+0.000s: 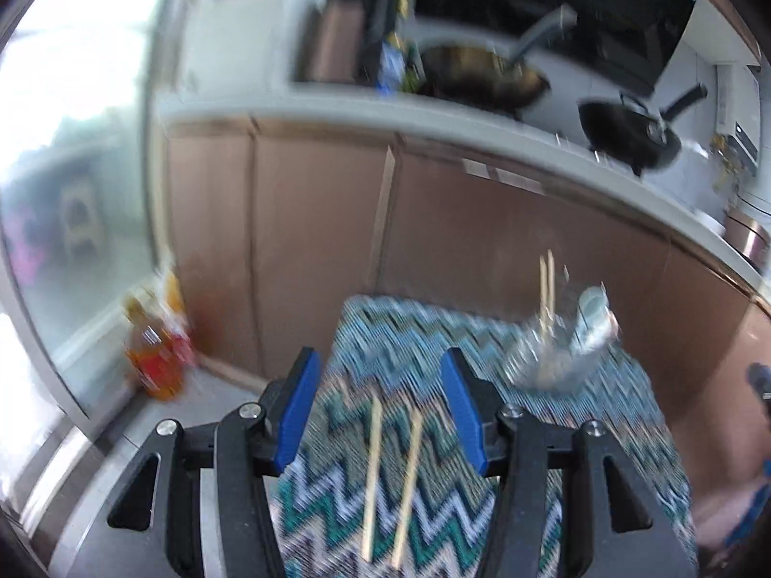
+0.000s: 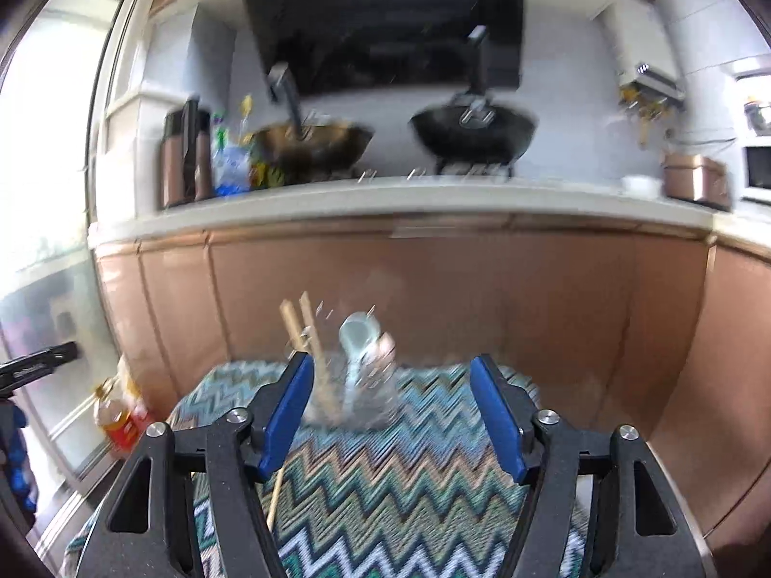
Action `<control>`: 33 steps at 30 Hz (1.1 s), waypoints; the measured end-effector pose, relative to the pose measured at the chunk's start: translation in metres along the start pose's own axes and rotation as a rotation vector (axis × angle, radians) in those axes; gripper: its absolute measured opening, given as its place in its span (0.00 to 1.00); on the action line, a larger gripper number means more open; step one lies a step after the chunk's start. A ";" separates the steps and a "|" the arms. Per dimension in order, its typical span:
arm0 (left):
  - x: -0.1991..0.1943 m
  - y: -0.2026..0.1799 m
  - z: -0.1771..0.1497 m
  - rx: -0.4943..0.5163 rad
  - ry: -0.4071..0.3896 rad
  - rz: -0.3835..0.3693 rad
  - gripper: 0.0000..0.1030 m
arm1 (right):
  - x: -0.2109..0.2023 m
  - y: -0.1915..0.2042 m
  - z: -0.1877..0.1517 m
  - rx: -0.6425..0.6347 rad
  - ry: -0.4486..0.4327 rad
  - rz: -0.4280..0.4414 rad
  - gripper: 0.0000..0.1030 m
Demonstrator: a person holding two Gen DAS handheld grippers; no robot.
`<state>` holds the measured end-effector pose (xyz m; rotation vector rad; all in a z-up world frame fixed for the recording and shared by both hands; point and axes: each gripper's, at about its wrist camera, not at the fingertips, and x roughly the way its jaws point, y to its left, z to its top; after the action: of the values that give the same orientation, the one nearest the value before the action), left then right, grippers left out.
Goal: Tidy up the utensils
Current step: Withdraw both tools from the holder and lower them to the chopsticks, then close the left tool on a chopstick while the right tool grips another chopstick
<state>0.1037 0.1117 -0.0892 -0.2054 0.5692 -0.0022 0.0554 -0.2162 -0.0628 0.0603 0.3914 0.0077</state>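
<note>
A: Left gripper (image 1: 380, 414) jaws spread, empty, above the two loose chopsticks (image 1: 392, 481) lying on the zigzag cloth (image 1: 337, 520), near side of the glass holder (image 1: 549, 356).

B: Right gripper (image 2: 390, 414) also agape, facing the holder. Suggest: straddle both sticks mid-length, close squarely.

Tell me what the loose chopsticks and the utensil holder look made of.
The loose chopsticks look like bamboo or pale wood: matte tan, thin, straight. The utensil holder seems to be clear glass or plastic: the chopsticks inside show through it, though motion blur leaves it uncertain.
</note>
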 end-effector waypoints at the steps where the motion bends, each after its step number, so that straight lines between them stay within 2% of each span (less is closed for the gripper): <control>1: 0.010 0.001 -0.002 -0.003 0.042 -0.026 0.49 | 0.010 0.003 -0.002 0.007 0.039 0.036 0.58; 3: 0.034 0.000 -0.005 -0.004 0.140 -0.086 0.48 | 0.033 0.010 -0.007 0.035 0.130 0.122 0.52; 5: 0.063 -0.001 -0.009 -0.001 0.254 -0.135 0.48 | 0.059 0.021 -0.012 0.041 0.217 0.194 0.43; 7: 0.086 -0.006 -0.011 0.015 0.331 -0.182 0.48 | 0.083 0.032 -0.016 0.027 0.293 0.239 0.36; 9: 0.107 -0.009 -0.014 0.025 0.403 -0.186 0.45 | 0.113 0.048 -0.023 0.005 0.379 0.295 0.31; 13: 0.150 -0.019 -0.020 0.064 0.525 -0.180 0.38 | 0.163 0.074 -0.039 -0.051 0.510 0.327 0.24; 15: 0.171 -0.021 -0.022 0.065 0.593 -0.182 0.31 | 0.193 0.084 -0.052 -0.070 0.587 0.333 0.22; 19: 0.200 -0.022 -0.029 0.088 0.665 -0.142 0.29 | 0.235 0.097 -0.070 -0.091 0.693 0.332 0.22; 23: 0.220 -0.026 -0.034 0.116 0.705 -0.095 0.29 | 0.263 0.102 -0.084 -0.107 0.757 0.299 0.22; 25: 0.227 -0.028 -0.036 0.135 0.722 -0.092 0.28 | 0.271 0.103 -0.087 -0.110 0.777 0.287 0.22; 30: 0.236 -0.036 -0.043 0.191 0.748 -0.078 0.19 | 0.286 0.103 -0.093 -0.123 0.812 0.278 0.22; 33: 0.239 -0.037 -0.047 0.217 0.760 -0.065 0.17 | 0.288 0.104 -0.094 -0.151 0.817 0.276 0.18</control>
<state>0.2820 0.0519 -0.2484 -0.0023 1.3116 -0.2117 0.2862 -0.1015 -0.2524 -0.0433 1.1948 0.3432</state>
